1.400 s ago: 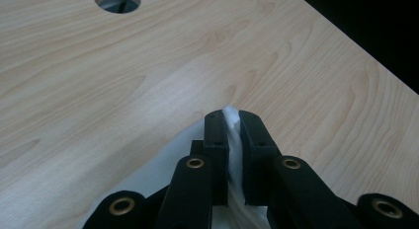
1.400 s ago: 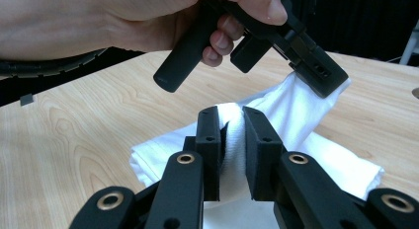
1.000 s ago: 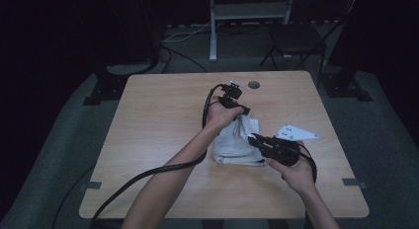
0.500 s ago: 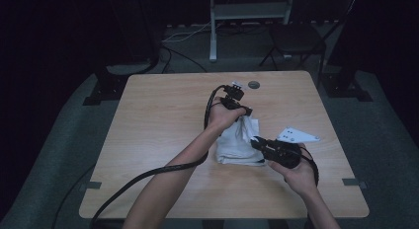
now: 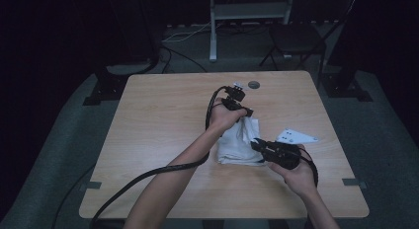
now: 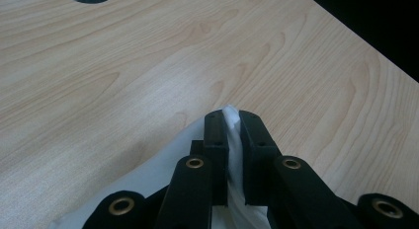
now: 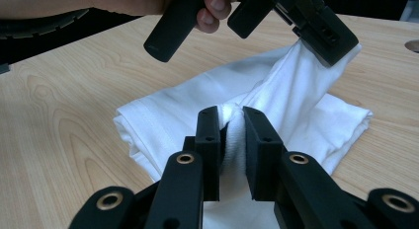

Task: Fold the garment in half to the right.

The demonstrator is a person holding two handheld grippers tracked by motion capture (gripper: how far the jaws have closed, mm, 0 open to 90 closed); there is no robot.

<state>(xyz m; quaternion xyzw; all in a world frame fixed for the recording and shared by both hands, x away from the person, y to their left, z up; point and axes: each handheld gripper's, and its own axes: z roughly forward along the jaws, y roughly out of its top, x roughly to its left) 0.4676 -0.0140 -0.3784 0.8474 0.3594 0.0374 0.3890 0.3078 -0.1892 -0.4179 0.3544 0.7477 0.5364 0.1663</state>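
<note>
On the table (image 5: 148,120), each hand-held gripper, left (image 5: 245,110) and right (image 5: 257,144), pinches the white cloth (image 5: 237,145), beside a grey plate (image 5: 295,136).

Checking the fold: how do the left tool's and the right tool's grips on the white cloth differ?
The left tool pinches the white cloth at its far end; the right tool pinches it nearer the person. The left tool's piece is lifted off the table; the right tool's bunched fold sits low over the pile. Both are shut on the cloth.
</note>
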